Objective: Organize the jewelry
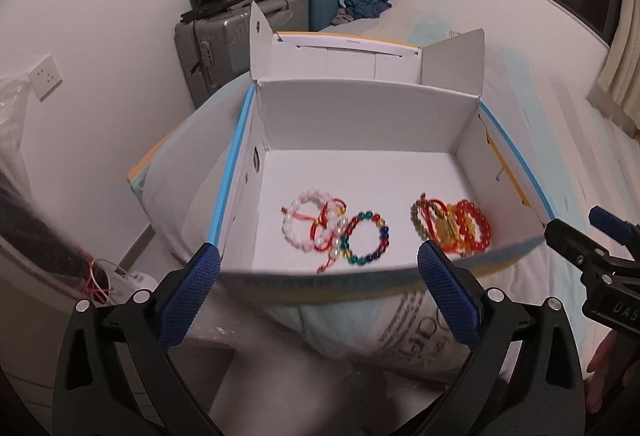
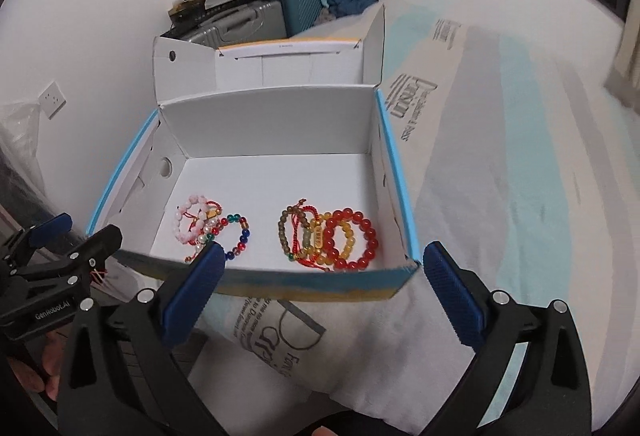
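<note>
An open white cardboard box (image 1: pixel 360 115) with blue edges sits on a bed; it also shows in the right wrist view (image 2: pixel 280 115). On its floor lie two heaps of bead bracelets. The left heap (image 1: pixel 316 224) has pink-white beads, red cord and a multicolour bead ring (image 1: pixel 366 238); it shows in the right wrist view (image 2: pixel 200 224). The right heap (image 1: pixel 452 226) has red, amber and brown beads, also in the right wrist view (image 2: pixel 332 236). My left gripper (image 1: pixel 318 264) is open and empty in front of the box's near wall. My right gripper (image 2: pixel 322 264) is open and empty at the same wall.
The box lid (image 1: pixel 360 55) stands open behind. The bed sheet (image 2: pixel 500 175) with printed lettering spreads to the right. Grey and teal suitcases (image 1: pixel 224 39) with clutter on top stand against the far wall. A wall socket (image 1: pixel 44 75) is at the left.
</note>
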Demonstrator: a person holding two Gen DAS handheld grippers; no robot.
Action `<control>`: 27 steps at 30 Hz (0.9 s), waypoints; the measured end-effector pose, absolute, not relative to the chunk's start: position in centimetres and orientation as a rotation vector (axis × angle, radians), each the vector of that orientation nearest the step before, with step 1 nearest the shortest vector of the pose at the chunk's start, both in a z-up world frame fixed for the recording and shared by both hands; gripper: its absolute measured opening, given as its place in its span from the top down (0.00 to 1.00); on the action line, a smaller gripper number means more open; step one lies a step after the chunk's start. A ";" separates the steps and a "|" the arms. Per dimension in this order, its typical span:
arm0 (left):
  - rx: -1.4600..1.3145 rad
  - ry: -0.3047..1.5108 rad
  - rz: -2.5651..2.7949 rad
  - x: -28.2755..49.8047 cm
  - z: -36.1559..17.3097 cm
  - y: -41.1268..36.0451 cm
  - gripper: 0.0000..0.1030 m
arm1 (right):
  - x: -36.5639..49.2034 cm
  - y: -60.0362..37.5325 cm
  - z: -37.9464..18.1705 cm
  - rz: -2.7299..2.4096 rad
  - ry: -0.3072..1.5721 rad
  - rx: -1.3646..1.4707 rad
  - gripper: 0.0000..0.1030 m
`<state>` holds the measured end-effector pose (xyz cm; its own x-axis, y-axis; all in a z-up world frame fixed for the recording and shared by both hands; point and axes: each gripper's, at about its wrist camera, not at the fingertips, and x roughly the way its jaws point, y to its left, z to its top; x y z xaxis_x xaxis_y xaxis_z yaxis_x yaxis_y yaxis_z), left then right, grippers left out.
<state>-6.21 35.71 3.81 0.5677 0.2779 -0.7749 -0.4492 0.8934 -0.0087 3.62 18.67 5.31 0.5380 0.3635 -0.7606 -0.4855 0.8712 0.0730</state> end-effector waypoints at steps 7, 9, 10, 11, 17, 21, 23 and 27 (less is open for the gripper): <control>-0.200 0.833 0.417 -8.9 3.8 34.1 0.06 | 0.4 17.4 5.2 0.482 0.818 -0.139 0.07; -0.182 0.824 0.414 -9.4 3.7 33.5 0.06 | -0.2 17.0 5.0 0.476 0.813 -0.137 0.07; -0.176 0.818 0.418 -9.6 3.7 33.4 0.06 | -0.6 16.9 4.9 0.470 0.809 -0.137 0.07; -0.177 0.808 0.419 -9.9 3.7 33.2 0.06 | -0.7 16.7 4.8 0.467 0.808 -0.135 0.07; -0.198 0.791 0.405 -10.6 3.8 32.8 0.06 | -1.7 16.4 4.7 0.456 0.795 -0.138 0.07; -0.195 0.797 0.403 -10.6 3.6 32.7 0.06 | -2.0 16.3 4.7 0.453 0.793 -0.139 0.07; -0.196 0.799 0.400 -10.7 3.5 32.6 0.06 | -2.1 16.4 4.8 0.452 0.791 -0.146 0.07; -0.191 0.802 0.402 -10.7 3.4 32.7 0.06 | -2.2 16.3 4.9 0.450 0.791 -0.149 0.07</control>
<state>-10.65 32.69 3.41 0.6250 0.2767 -0.7300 -0.4196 0.9076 -0.0152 -2.15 16.30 4.86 0.6146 0.3340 -0.7146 -0.4440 0.8953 0.0365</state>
